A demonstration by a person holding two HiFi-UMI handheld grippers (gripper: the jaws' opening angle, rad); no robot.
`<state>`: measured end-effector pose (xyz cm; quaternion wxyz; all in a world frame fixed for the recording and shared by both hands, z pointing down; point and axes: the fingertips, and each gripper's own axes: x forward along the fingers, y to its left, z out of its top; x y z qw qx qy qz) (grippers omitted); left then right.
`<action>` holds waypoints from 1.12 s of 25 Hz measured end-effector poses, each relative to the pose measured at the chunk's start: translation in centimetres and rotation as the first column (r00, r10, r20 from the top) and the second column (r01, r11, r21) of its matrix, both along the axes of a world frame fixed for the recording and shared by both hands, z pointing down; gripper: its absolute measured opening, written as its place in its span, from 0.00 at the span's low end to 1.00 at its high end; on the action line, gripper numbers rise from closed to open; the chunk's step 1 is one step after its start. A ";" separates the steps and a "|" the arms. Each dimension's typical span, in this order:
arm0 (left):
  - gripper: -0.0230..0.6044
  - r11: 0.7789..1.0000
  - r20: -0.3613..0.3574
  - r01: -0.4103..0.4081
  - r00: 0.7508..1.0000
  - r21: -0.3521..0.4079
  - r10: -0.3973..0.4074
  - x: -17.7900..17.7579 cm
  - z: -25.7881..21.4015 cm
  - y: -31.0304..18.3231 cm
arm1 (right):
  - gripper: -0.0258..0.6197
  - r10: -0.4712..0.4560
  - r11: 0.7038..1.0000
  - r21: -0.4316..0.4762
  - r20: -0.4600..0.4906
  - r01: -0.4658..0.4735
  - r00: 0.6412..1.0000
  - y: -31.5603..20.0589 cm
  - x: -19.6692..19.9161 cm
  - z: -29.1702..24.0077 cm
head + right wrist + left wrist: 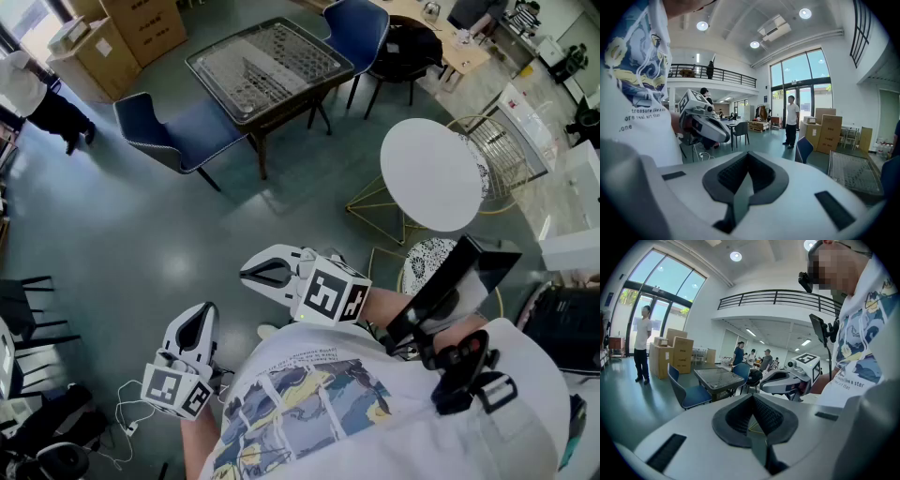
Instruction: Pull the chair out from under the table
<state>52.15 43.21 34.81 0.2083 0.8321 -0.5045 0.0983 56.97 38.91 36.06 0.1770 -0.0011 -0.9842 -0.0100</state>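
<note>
Blue chair beside table sits well ahead of left gripper and right gripper, both closed on nothing; right nearer.

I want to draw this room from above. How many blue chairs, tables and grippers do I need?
Blue chairs: 2
Tables, the square dark table and the round white table: 2
Grippers, the left gripper and the right gripper: 2
Total: 6

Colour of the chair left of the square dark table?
The chair is blue, seat and back alike. The head view shows it best.
</note>
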 end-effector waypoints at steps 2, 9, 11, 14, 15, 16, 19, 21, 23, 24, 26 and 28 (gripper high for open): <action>0.05 1.000 0.008 -0.001 1.000 -0.005 0.001 1.4 0.4 -0.8 | 0.06 0.002 1.000 0.002 0.008 -0.002 1.000 -0.9 1.6 0.1; 0.05 0.999 0.035 0.034 0.999 -0.018 -0.033 5.3 1.2 -3.1 | 0.06 -0.003 1.000 -0.004 0.026 0.003 1.000 -3.5 6.4 1.1; 0.05 0.999 0.045 0.044 0.998 -0.025 -0.042 6.7 1.5 -3.9 | 0.06 -0.003 1.000 -0.023 0.050 0.004 0.999 -4.3 7.9 1.5; 0.05 0.998 0.050 0.053 0.997 -0.037 -0.051 7.7 2.0 -5.4 | 0.06 -0.005 0.999 -0.050 0.082 0.009 0.997 -5.9 9.1 2.1; 0.05 0.998 0.048 0.053 0.998 -0.042 -0.051 7.4 2.1 -5.9 | 0.06 0.001 0.999 -0.055 0.079 0.003 0.997 -6.6 9.0 2.3; 0.05 0.998 0.043 0.048 0.998 -0.046 -0.046 6.9 2.3 -6.4 | 0.06 0.011 0.998 -0.056 0.070 -0.007 0.997 -7.2 8.6 2.5; 0.05 0.999 0.027 0.021 0.999 -0.043 -0.019 4.5 2.5 -7.7 | 0.06 0.049 0.997 -0.063 0.054 -0.045 0.997 -8.6 6.5 2.9; 0.05 0.999 0.022 0.028 0.999 -0.032 -0.027 2.0 2.5 -8.5 | 0.06 0.055 0.997 -0.063 0.047 -0.052 0.997 -9.4 4.2 3.2; 0.05 0.999 0.011 0.034 0.999 -0.015 -0.034 -0.9 2.5 -9.1 | 0.06 0.059 0.997 -0.055 0.032 -0.057 0.998 -10.2 1.5 3.4; 0.05 0.999 0.002 0.035 0.999 -0.008 -0.035 -2.4 2.6 -9.4 | 0.06 0.063 0.997 -0.048 0.021 -0.062 0.998 -10.5 0.1 3.6; 0.05 0.999 -0.019 0.036 0.999 0.003 -0.036 -6.0 2.8 -10.0 | 0.06 0.077 0.996 -0.035 -0.006 -0.077 0.997 -11.4 -3.2 3.8; 0.05 1.000 -0.028 0.024 0.999 0.014 -0.023 -10.2 2.7 -10.7 | 0.06 0.102 0.994 -0.026 -0.026 -0.103 0.994 -12.7 -7.2 3.8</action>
